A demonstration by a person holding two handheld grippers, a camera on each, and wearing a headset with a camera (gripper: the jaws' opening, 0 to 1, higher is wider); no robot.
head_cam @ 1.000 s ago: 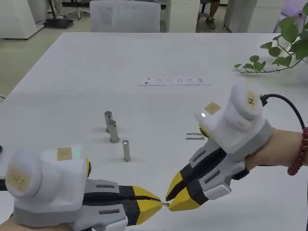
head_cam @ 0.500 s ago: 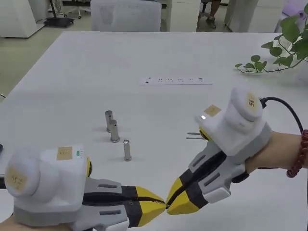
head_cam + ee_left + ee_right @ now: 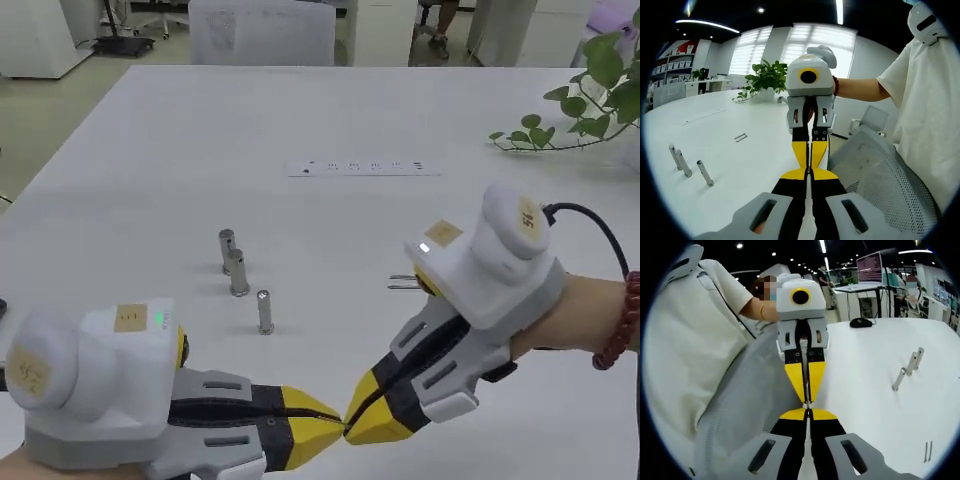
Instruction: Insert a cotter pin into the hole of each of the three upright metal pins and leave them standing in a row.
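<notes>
Left side: the left hand-held gripper [image 3: 335,433] sits low at the near edge of the head view and points right. Its yellow-tipped jaws are pressed together with no gap showing.
Right side: the right hand-held gripper [image 3: 351,425] comes in from the right and slants down and left. Its jaws are closed too, tips together.
Meeting point: the two pairs of yellow tips touch nose to nose above the near part of the table [image 3: 150,150]. In each gripper view the other gripper stands straight ahead, tip against tip.
Between the tips: too small to tell whether anything is pinched there.
Pins: three stand upright on the table, left of centre and beyond both grippers, well apart from them — the far metal pin [image 3: 226,245], the middle metal pin [image 3: 238,272] and the near metal pin [image 3: 264,311].
Row: the far and middle ones stand just beside each other. The near one is set a little further off, toward the right, so the line slants.
Pin holes: too small to make out.
Loose parts: two cotter pins [image 3: 405,283] lie flat side by side on the table, right of the metal pins and just beside the right gripper's white body.
Background: a white power strip [image 3: 363,168] lies flat mid-table, further back, and a leafy plant [image 3: 590,90] is at the far right edge.
Wrist: a bead bracelet [image 3: 628,320] is on the right arm.
</notes>
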